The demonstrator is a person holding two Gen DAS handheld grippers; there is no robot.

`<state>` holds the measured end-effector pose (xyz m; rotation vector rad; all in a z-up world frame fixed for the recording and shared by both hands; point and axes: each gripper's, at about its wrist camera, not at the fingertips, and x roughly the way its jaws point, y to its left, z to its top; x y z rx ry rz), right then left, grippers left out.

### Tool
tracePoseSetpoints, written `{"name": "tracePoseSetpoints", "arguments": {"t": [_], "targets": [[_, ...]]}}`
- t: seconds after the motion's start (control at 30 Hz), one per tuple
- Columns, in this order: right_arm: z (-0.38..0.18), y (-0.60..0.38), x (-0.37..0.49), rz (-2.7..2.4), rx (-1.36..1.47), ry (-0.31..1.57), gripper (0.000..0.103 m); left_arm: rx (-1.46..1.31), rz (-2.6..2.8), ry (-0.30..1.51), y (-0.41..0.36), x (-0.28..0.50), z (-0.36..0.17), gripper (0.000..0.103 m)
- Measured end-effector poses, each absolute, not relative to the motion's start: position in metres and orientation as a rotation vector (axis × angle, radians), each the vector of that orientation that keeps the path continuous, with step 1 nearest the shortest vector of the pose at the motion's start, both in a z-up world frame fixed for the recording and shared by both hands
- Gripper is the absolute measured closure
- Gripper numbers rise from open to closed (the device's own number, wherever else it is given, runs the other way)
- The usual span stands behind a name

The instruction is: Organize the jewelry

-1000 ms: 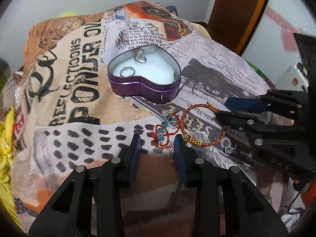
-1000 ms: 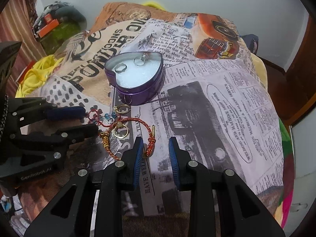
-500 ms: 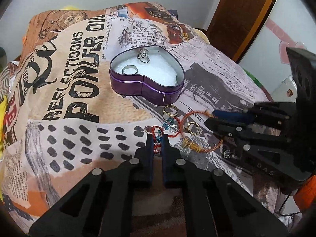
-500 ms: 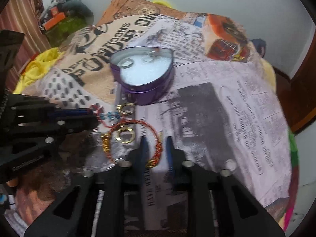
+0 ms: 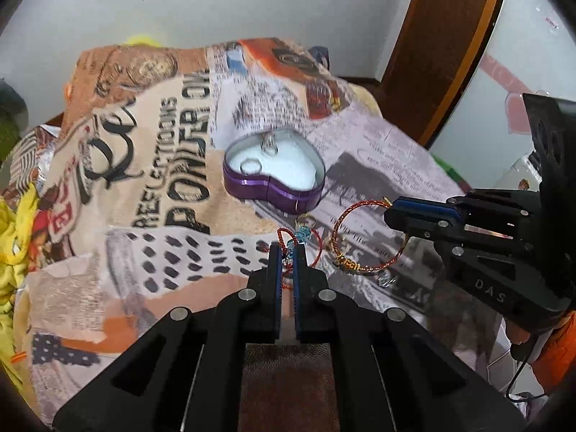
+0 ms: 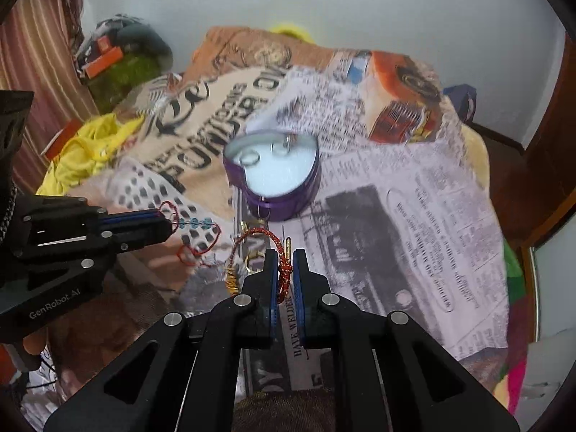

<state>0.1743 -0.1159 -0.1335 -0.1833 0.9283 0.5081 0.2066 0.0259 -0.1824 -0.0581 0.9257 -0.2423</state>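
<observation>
My left gripper (image 5: 286,252) is shut on a red cord bracelet with blue beads (image 5: 300,234), which hangs lifted off the printed blanket (image 5: 172,259). In the right wrist view, the right gripper (image 6: 285,256) is shut on a red-and-gold cord bracelet (image 6: 257,232), also raised. Each gripper shows in the other's view: the right gripper (image 5: 390,212) at the right, the left gripper (image 6: 167,221) at the left, holding the beaded bracelet (image 6: 196,223). Behind them stands an open purple heart-shaped tin (image 5: 273,189) with two silver rings (image 5: 250,165) inside.
A gold ring (image 5: 306,220) lies on the blanket just in front of the tin (image 6: 284,203). A small clear piece (image 5: 387,280) lies under the right gripper. Yellow cloth (image 6: 86,151) is bunched at the left. A wooden door (image 5: 439,54) stands at the far right.
Both grippers closed, the left on the beaded bracelet and the right on the red-and-gold one. Both then rose, lifting the bracelets off the blanket.
</observation>
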Motion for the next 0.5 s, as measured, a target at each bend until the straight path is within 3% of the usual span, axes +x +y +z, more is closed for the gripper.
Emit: {"name": "tracePoseSetpoints", "arguments": {"t": [0.5], "targets": [[-0.091,-0.127,0.176,0.485,-0.142,0.811,0.096,-0.068,-0.19,0.794,0.04,0.205,-0.124,0.099]]}}
